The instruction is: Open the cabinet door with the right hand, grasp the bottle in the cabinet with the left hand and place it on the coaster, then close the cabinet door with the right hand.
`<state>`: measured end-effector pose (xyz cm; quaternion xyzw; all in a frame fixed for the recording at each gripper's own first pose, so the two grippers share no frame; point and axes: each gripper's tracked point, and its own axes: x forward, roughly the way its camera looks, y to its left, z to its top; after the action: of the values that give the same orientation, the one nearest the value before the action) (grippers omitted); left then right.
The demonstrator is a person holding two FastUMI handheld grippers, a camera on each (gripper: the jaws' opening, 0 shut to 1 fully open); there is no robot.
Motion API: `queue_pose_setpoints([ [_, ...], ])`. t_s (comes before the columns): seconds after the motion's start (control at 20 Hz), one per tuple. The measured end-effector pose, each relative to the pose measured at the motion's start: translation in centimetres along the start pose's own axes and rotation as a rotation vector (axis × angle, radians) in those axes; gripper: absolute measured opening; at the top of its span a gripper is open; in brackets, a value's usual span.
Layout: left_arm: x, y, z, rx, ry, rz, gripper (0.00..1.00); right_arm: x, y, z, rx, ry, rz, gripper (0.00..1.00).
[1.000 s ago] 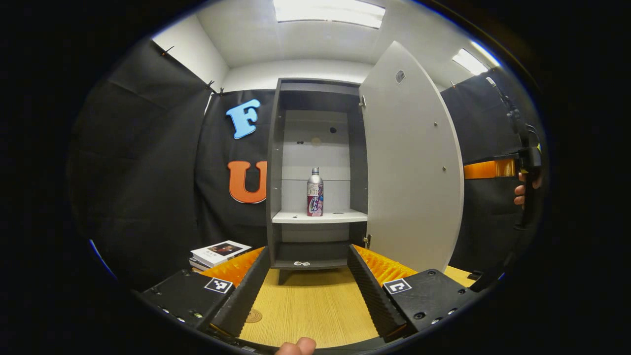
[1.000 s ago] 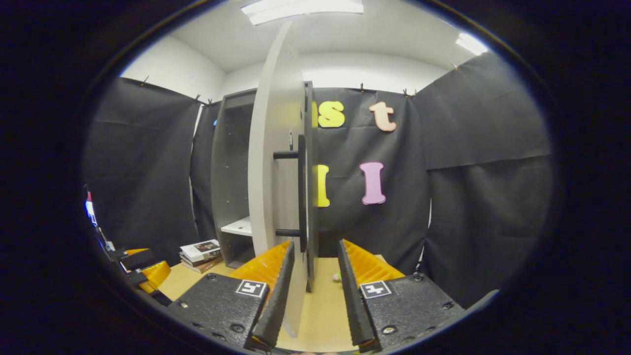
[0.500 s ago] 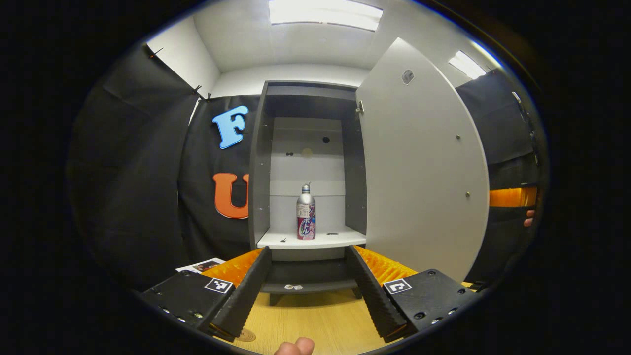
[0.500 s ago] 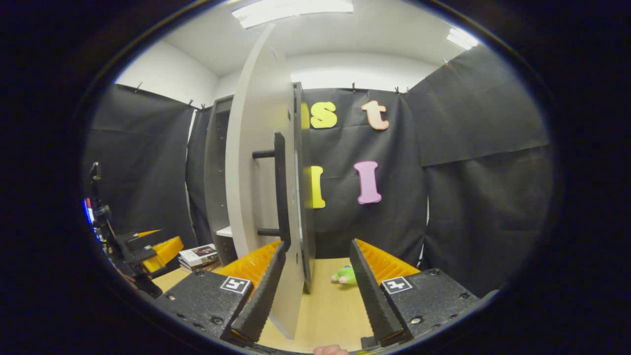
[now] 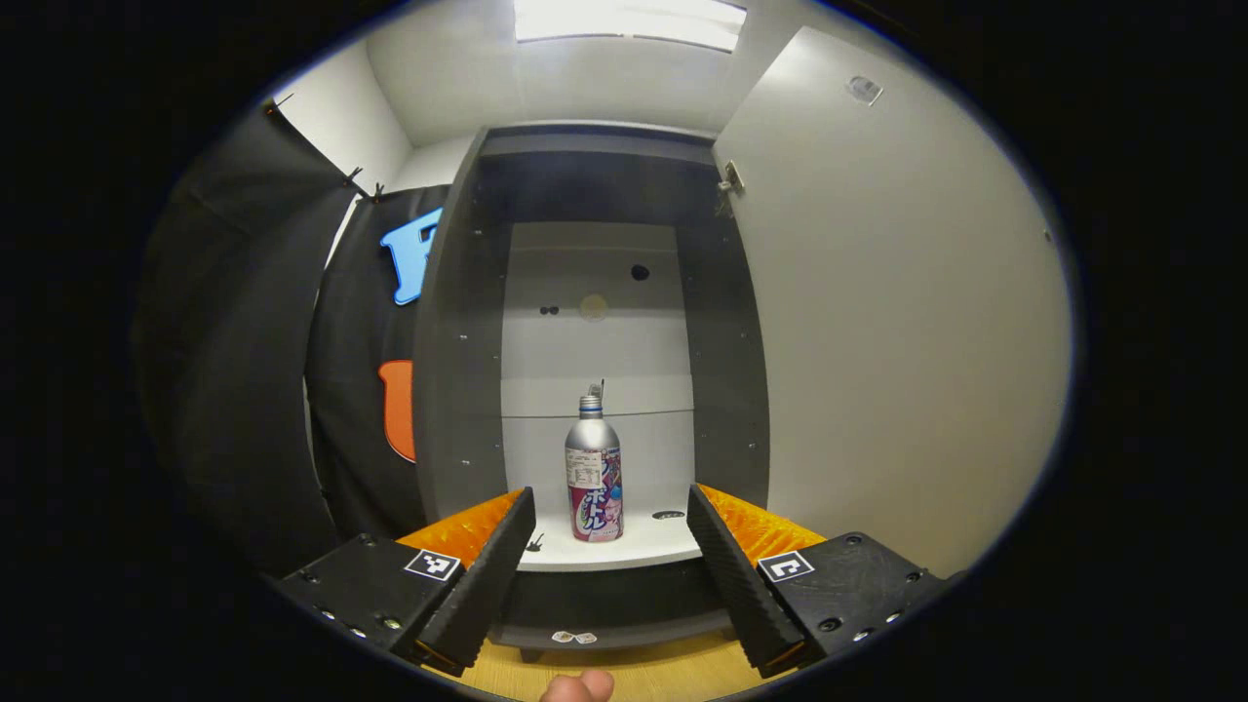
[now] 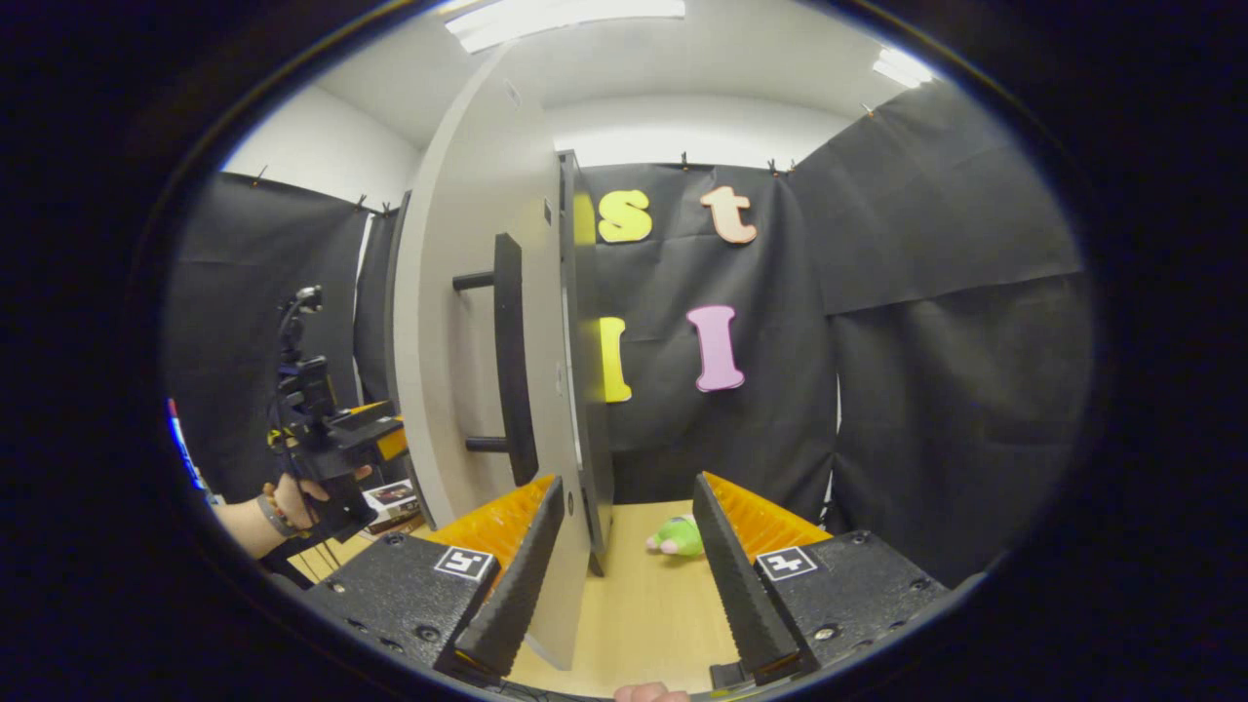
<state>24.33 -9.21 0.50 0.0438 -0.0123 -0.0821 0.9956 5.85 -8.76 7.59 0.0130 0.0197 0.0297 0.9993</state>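
Observation:
The grey cabinet [image 5: 458, 341] stands open, its door [image 5: 897, 322] swung out to the right. A silver bottle [image 5: 595, 468] with a pink label stands upright on the white shelf [image 5: 634, 556] inside. My left gripper [image 5: 609, 490] is open, level with the bottle and short of the shelf's front edge, the bottle framed between its fingers. In the right gripper view the door [image 6: 458, 322] is seen nearly edge-on, with its black bar handle [image 6: 509, 361] facing me. My right gripper [image 6: 628, 480] is open, and the door's lower edge sits just inside its left finger.
A hand holds the left gripper [image 6: 327, 444] left of the door in the right gripper view. A green plush toy [image 6: 678, 534] lies on the wooden table [image 6: 643, 604] beyond the door. Books [image 6: 390, 495] are stacked at the cabinet's left.
My left gripper has moved forward and up towards the shelf, so the bottle looms larger. The door has swung wider. The handle has shifted left of my right gripper.

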Motion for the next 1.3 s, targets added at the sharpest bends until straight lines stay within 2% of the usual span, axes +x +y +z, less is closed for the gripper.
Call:
queue_pose_setpoints([
  [0.15,3.8,0.3,-1.0,-0.005,0.018,0.003,0.95,0.2,0.0,0.1,0.012,0.004,0.006,0.84],
  [0.5,11.2,3.0,-3.7,-0.009,0.055,0.066,0.94,0.6,0.0,-0.2,0.037,0.024,-0.006,0.84],
  [0.85,15.0,2.8,-5.1,-0.038,0.058,0.065,0.94,1.7,-0.7,0.2,0.046,0.033,-0.015,0.84],
  [1.0,15.9,3.5,-5.6,-0.038,0.073,0.100,0.94,1.8,-0.7,0.2,0.043,0.036,-0.019,0.84],
  [1.15,16.3,3.3,-5.9,-0.064,0.074,0.080,0.95,2.0,-0.9,-0.2,0.048,0.044,-0.020,0.84],
  [1.3,16.0,3.8,-5.8,-0.067,0.076,0.084,0.73,2.4,-0.8,-0.3,0.056,0.046,-0.014,0.84],
])
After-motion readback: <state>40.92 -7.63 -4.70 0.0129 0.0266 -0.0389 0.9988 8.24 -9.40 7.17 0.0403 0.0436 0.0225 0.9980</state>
